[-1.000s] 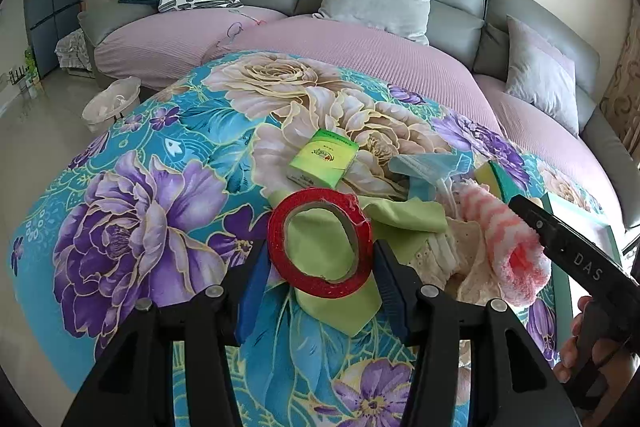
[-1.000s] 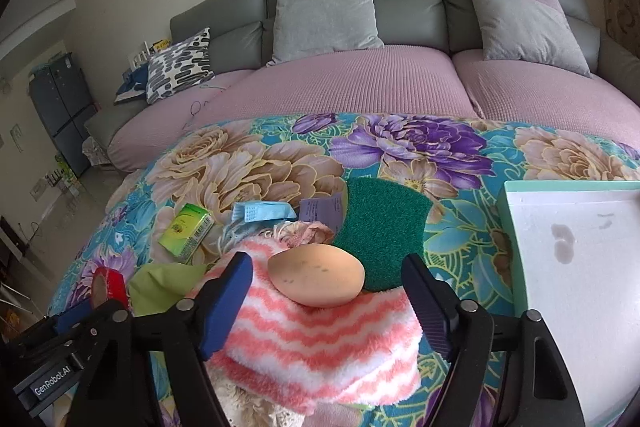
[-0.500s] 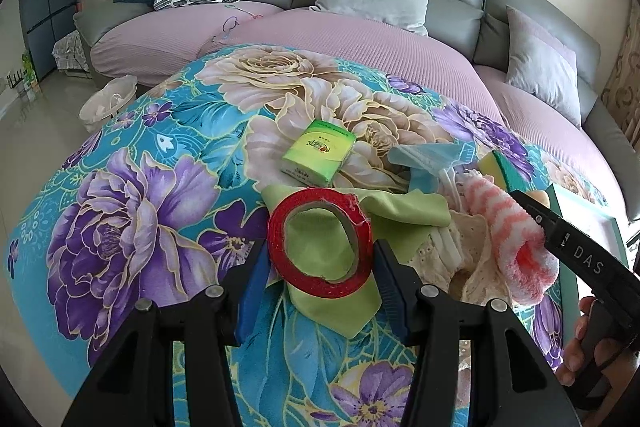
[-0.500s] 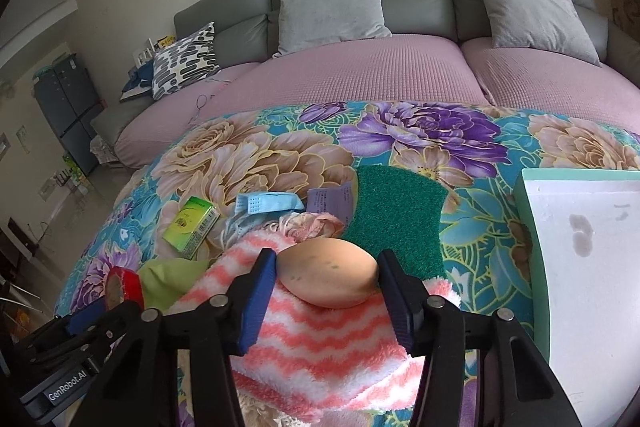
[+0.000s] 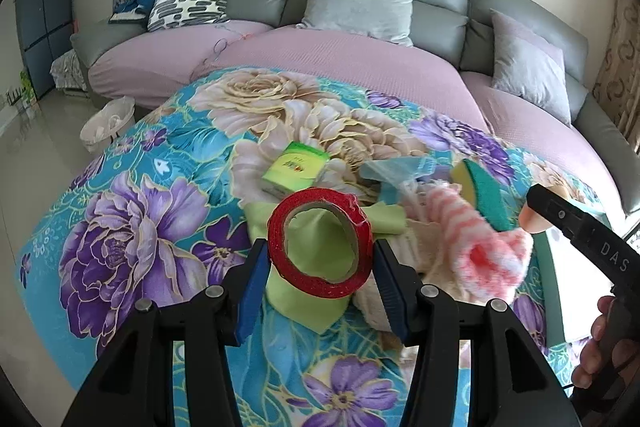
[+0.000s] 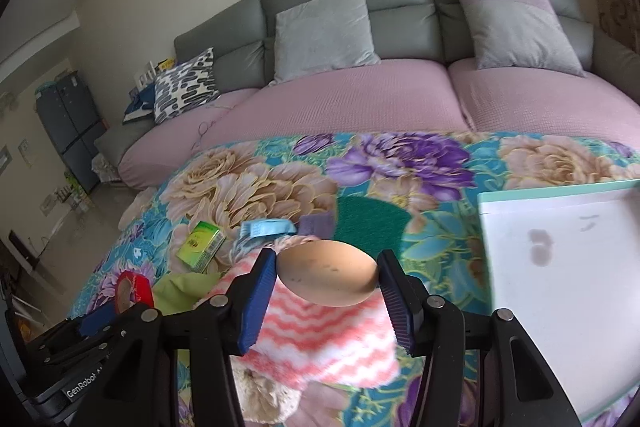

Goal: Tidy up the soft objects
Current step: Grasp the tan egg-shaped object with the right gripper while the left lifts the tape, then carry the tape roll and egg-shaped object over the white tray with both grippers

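Observation:
My left gripper (image 5: 319, 263) is shut on a red tape roll (image 5: 320, 241) and holds it above a green cloth (image 5: 308, 291). My right gripper (image 6: 327, 277) is shut on a tan egg-shaped sponge (image 6: 328, 278), lifted above a pink-and-white striped fluffy cloth (image 6: 320, 339). That cloth (image 5: 476, 247) shows right of the tape in the left wrist view, with a cream lace cloth (image 5: 400, 259) beside it. A green scrub sponge (image 6: 370, 227) lies beyond the egg sponge. The left gripper with the tape (image 6: 132, 291) shows at lower left in the right wrist view.
A green tissue pack (image 5: 296, 169), a blue packet (image 5: 396, 169) and a purple card (image 6: 316, 225) lie on the floral-covered table (image 5: 132, 227). A white tray with a mint rim (image 6: 560, 267) sits at the right. A grey-and-pink sofa (image 6: 360, 99) stands behind.
My right gripper closed on the egg-shaped sponge and lifted it off the striped cloth. The left gripper kept the tape roll and rose slightly.

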`<state>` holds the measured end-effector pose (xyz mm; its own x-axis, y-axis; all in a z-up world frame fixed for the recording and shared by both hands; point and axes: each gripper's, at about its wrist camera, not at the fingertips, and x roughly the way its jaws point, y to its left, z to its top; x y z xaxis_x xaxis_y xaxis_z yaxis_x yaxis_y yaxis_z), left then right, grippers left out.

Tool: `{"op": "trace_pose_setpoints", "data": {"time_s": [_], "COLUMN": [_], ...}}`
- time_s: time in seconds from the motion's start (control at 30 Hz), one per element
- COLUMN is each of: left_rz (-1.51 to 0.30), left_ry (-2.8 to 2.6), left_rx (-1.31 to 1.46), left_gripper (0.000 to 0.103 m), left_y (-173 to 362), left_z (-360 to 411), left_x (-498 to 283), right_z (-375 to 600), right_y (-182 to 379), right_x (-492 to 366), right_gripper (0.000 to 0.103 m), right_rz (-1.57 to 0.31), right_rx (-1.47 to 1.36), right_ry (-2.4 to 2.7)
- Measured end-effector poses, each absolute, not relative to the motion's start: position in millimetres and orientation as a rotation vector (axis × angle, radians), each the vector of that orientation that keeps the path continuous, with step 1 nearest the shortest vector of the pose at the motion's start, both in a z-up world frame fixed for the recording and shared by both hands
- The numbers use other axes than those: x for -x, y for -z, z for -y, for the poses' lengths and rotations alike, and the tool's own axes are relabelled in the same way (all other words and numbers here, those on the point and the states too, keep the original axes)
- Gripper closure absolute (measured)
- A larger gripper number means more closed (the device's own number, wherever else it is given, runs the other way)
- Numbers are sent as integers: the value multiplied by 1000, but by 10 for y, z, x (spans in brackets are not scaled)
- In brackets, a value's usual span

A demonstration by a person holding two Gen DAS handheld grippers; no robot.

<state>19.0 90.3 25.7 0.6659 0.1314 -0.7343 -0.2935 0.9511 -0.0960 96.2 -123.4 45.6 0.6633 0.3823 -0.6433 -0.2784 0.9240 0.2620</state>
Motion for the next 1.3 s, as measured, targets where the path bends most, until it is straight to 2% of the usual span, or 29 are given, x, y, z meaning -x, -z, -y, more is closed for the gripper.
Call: {"op": "trace_pose_setpoints", "data": {"time_s": [0.63,1.3], "left_rz": [-815,-824], "left_ry": [-97,74], "left_rx": [32,-148], "left_gripper": [49,49], "left_y": [-611,-783], "left_z": [205,1364], "left_x": [-332,-880], "right_z": [2572,3759], "right_y": [-717,-366], "right_x": [-701,-786], "right_gripper": [48,48], "right_rz": [-740,-789], "right_rx": [-148,-249], "right_ry": [-86,151]}}
